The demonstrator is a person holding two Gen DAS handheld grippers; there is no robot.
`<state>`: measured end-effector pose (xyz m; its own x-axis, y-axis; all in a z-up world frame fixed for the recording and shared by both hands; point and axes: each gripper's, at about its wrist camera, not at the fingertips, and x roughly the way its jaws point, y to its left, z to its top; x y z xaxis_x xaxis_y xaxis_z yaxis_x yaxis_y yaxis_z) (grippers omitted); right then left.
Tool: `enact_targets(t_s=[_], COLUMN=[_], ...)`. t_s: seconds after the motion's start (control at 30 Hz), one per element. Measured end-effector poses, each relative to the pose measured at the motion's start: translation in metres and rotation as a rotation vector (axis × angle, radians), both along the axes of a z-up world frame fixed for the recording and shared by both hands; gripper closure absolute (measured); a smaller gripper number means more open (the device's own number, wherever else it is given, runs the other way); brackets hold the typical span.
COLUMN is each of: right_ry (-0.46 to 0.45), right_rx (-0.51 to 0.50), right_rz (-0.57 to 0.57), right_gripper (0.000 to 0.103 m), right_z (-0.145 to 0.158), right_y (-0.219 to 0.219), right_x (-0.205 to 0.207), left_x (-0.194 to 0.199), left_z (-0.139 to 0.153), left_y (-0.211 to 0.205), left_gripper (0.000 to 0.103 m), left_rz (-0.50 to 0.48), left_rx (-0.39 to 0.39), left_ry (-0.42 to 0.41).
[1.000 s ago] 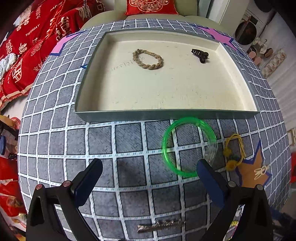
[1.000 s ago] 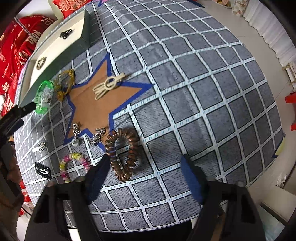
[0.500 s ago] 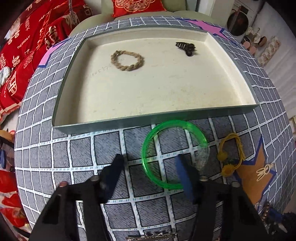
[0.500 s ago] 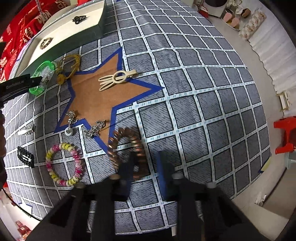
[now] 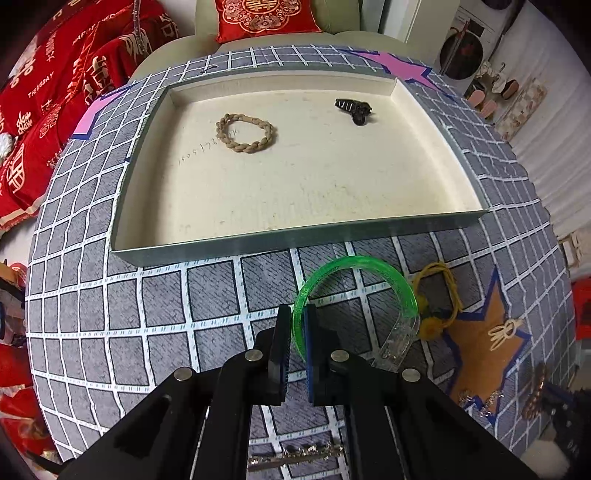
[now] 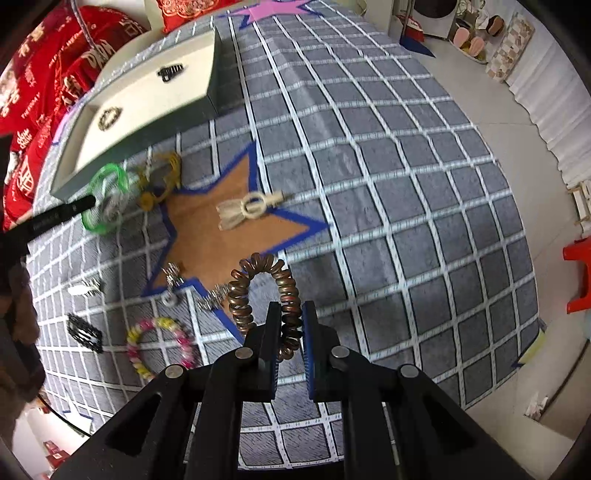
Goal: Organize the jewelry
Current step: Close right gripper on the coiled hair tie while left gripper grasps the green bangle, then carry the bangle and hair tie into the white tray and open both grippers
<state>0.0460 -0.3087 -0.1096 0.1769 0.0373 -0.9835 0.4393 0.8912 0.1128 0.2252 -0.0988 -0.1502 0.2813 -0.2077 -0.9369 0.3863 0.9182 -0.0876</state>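
left gripper [image 5: 296, 325] angled down over cloth, we pinch green bangle [image 5: 373, 271] just before tray [image 5: 295, 242] | right gripper [image 6: 289, 325] tilted down, we clamp coil tie [image 6: 258, 286] by star [image 6: 221, 240]

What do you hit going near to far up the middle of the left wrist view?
Silver hair clip → left hand-held gripper shut on the green bangle → near wall of the tray → braided rope bracelet → black claw clip → red cushion.
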Motion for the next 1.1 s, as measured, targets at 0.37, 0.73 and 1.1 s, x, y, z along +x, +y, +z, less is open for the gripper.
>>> enact_targets(t_s=[0.37,0.73,1.1], right_ry=[-0.108,-0.204,-0.224], right_rx=[0.028,0.051,0.073], right_rz=[0.053,0.153,0.263], right_gripper=[0.091,0.091,0.091], right_z=[0.025,0.039,0.038], right_y=[-0.001,0.007,0.017], right_x=[0.046,0.118,0.204], left_x=[0.006,0.042,0.087], left_z=[0.043,0.071,0.064], left_y=[0.019,0.034,0.04], left_gripper=[0.088,0.088,0.088], left_rz=[0.055,0.122,0.221], left_rx=[-0.061,-0.085,-0.075], left_ry=[-0.054,-0.115,-0.102])
